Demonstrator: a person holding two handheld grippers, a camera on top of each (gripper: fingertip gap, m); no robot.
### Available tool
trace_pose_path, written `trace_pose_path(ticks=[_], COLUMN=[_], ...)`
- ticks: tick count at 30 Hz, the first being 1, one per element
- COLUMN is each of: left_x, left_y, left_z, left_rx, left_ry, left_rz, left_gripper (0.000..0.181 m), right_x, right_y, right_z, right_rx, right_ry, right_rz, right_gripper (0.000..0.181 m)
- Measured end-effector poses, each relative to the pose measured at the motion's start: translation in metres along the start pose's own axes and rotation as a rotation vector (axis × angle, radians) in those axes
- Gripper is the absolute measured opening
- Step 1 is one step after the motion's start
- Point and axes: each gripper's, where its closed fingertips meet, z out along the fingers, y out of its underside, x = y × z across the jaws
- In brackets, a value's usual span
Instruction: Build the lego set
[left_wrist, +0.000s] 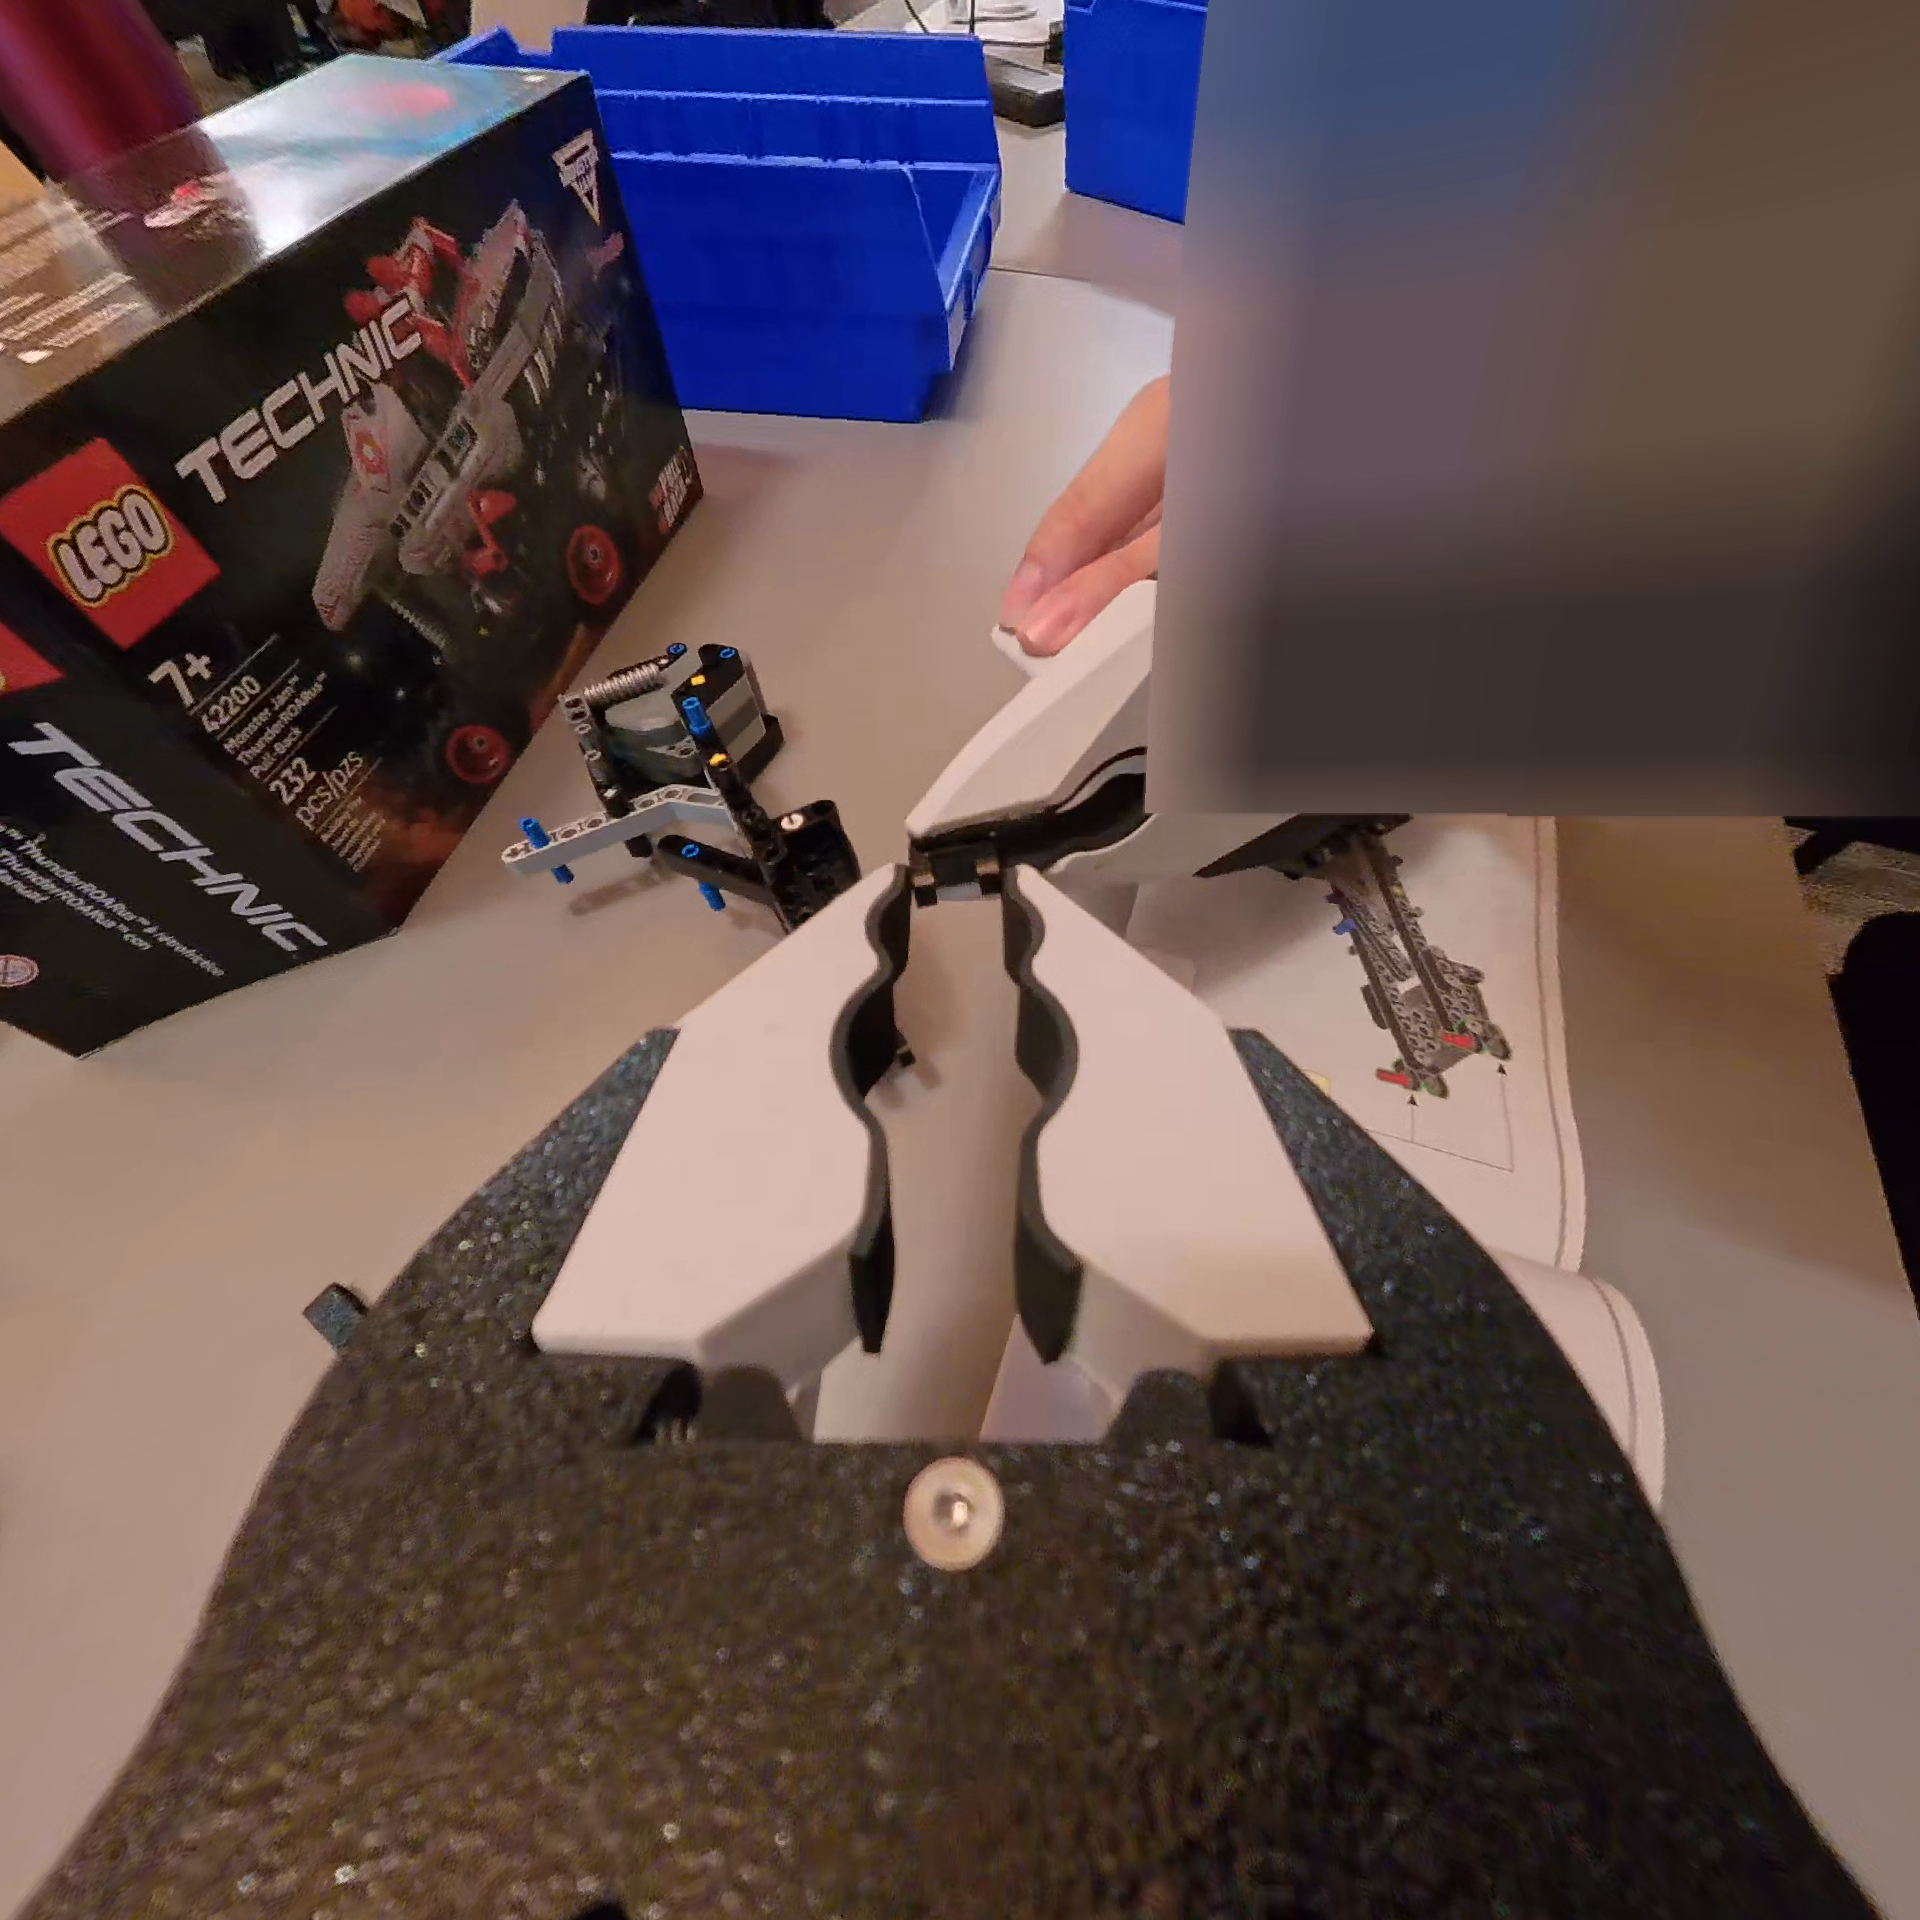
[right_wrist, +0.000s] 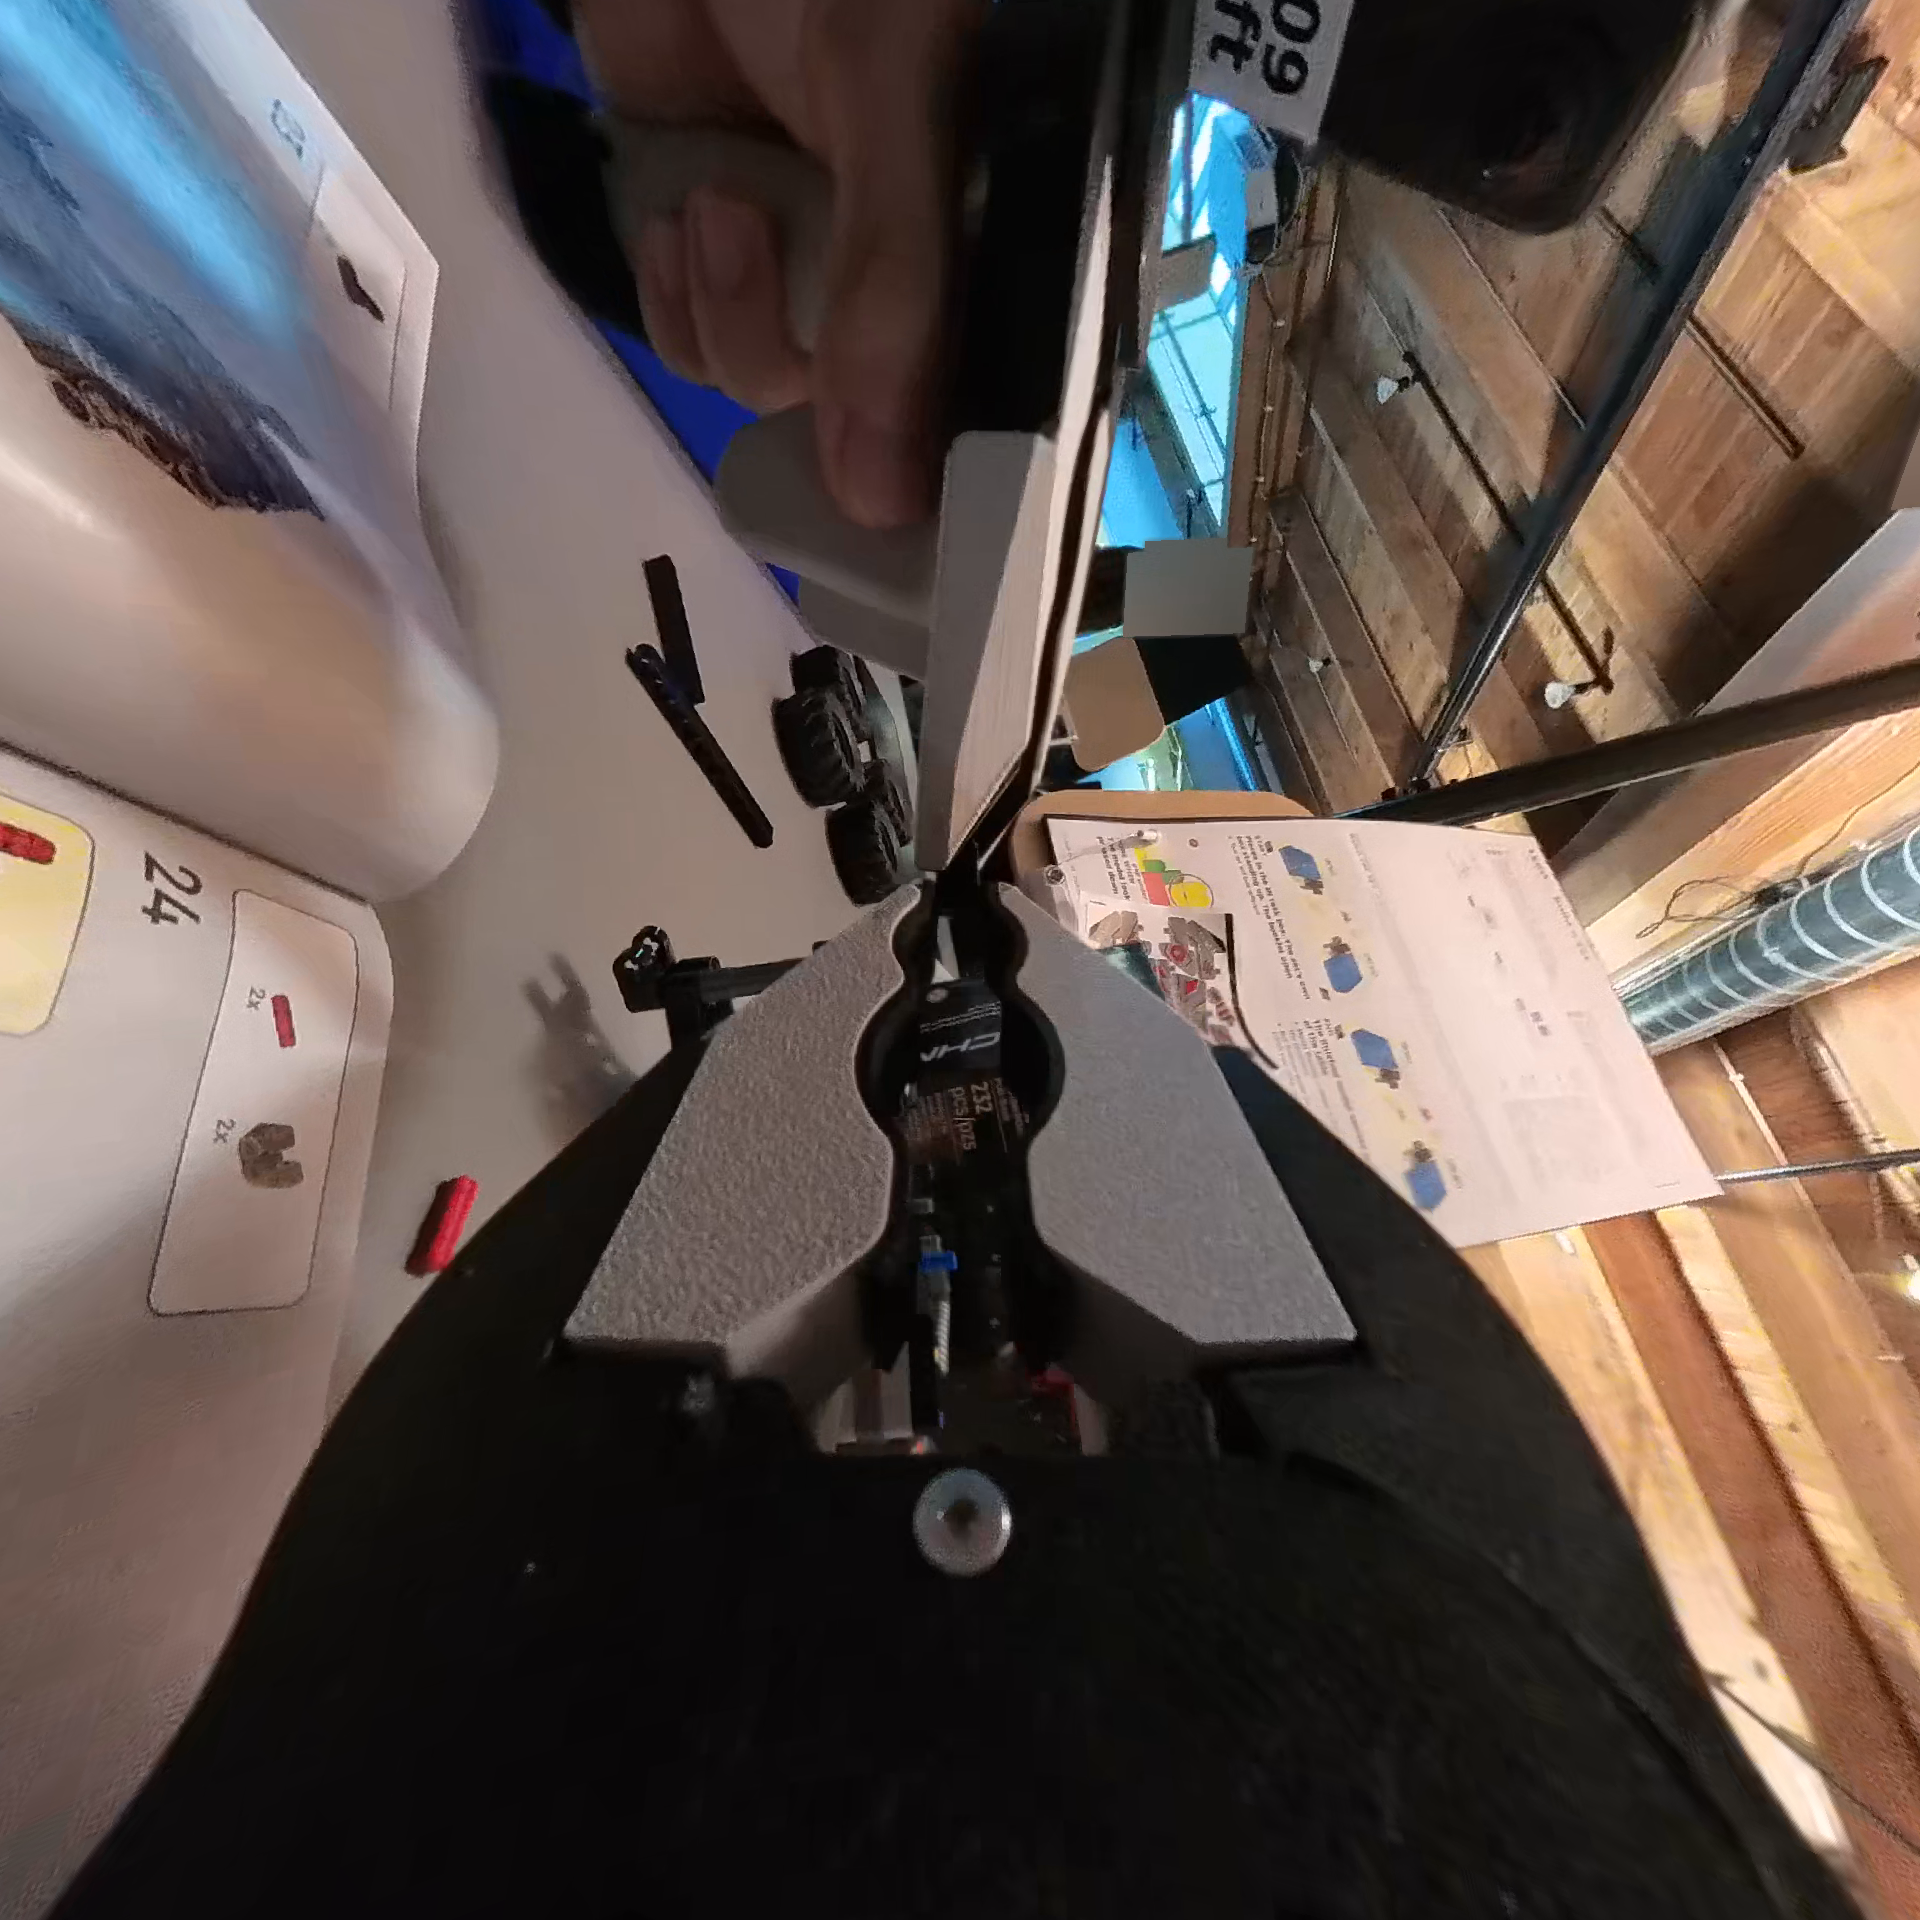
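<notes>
**Q:** Grippers, state?

**Me:** My left gripper (left_wrist: 956, 883) is narrow, with 2 fingertips flanking a small black-and-grey piece (left_wrist: 951, 871). I cannot tell whether they pinch it or only bracket it. My right gripper (right_wrist: 951, 896) comes in from ahead-right, its tips drawn together on the same piece. I judge it to be the one holding.

**Q:** Where is the piece, and how does it lie?

**Me:** Off the table, right at the meeting point of the 2 grippers. In the left view its long axis runs across my left gap, from finger to finger. The detail is too small to say more.

**Q:** And the build?

**Me:** The build (left_wrist: 686, 758) sits on the table ahead and to the left of my left tips, near them and beside the box (left_wrist: 312, 499). Its grey beam points toward the box. The booklet (left_wrist: 1455, 1039) lies to the right.

**Q:** Which hand is nearer?

**Me:** The tips are about level, but the build is on the left side, so I judge the left has the shorter path. The next move likely turns on a clean handover first. If both grippers pull on the piece, it could twist or drop.
</notes>
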Motion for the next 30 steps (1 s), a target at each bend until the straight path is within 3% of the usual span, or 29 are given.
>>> trace_pose_path(ticks=[8, 13, 17, 24, 30], left_x=[-0.008, -0.032, -0.033, -0.029, -0.029], left_y=[-0.005, 0.001, 0.006, 0.014, 0.017], left_z=[0.001, -0.008, -0.003, 0.008, 0.01], left_rx=[0.033, 0.041, 0.067, 0.034, 0.012], left_ry=[-0.063, -0.206, -0.227, -0.247, -0.25], left_rz=[-0.021, -0.055, -0.092, -0.1, -0.116], left_gripper=[0.014, 0.014, 0.014, 0.014, 0.014], right_x=[0.006, -0.003, -0.021, -0.019, -0.019], right_y=[0.005, 0.018, 0.034, 0.037, 0.037], right_z=[0.003, 0.004, 0.008, 0.019, 0.02], right_rx=[0.01, -0.013, -0.095, -0.138, -0.141], right_ry=[0.049, -0.044, -0.123, -0.054, -0.039], right_rz=[0.062, 0.157, 0.074, -0.058, -0.099], right_gripper=[0.006, 0.037, 0.053, 0.053, 0.039])
